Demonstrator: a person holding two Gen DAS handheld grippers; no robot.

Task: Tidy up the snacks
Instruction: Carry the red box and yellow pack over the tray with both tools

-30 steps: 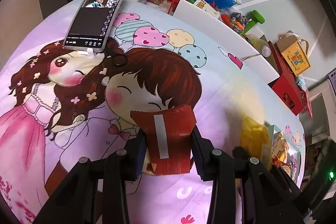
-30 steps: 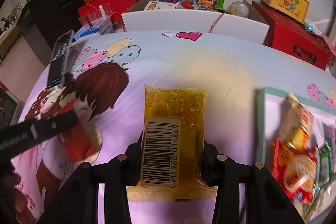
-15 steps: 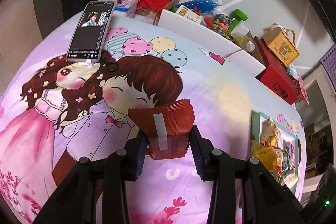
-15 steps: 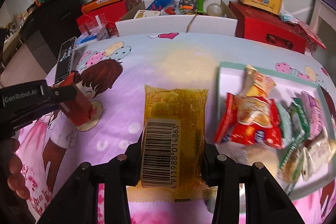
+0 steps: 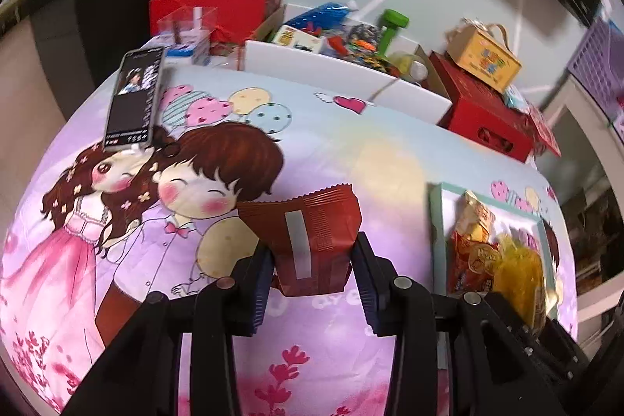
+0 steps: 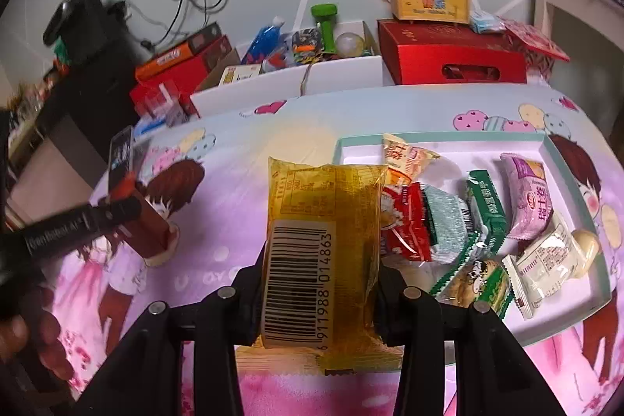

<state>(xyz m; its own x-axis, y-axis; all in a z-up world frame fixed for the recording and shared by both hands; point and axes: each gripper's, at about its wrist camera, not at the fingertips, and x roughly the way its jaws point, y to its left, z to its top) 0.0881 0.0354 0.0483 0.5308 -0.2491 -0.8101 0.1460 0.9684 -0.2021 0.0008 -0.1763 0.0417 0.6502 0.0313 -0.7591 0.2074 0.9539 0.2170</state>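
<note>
Crinkled dark-red foil, the upper part of a small snack packet with a pale seam strip [image 5: 312, 240], sits pinched across its width between the blue-padded fingers of the left gripper [image 5: 314, 273], its serrated top edge pointing away from the camera; gripping it low across the body leaves the packet upright and easy to let go of. The right gripper [image 6: 319, 275] likewise clamps a translucent yellow plastic snack packet with a barcode label [image 6: 321, 244] by its sides, the long axis running forward along the fingers, so it can probably be slid out flat. Both packets hang above the pink-and-lilac cartoon-printed tablecloth [image 5: 351, 151], neither touching it. To the right lies the shallow white tray with a mint-green rim [image 6: 440, 137], already holding a loose pile of wrapped snacks: red, green, purple and white ones. The yellow packet is just beside the tray's left edge, the red one further off. A black smartphone [image 5: 134, 96] is propped at the far left, well clear of the route.
</note>
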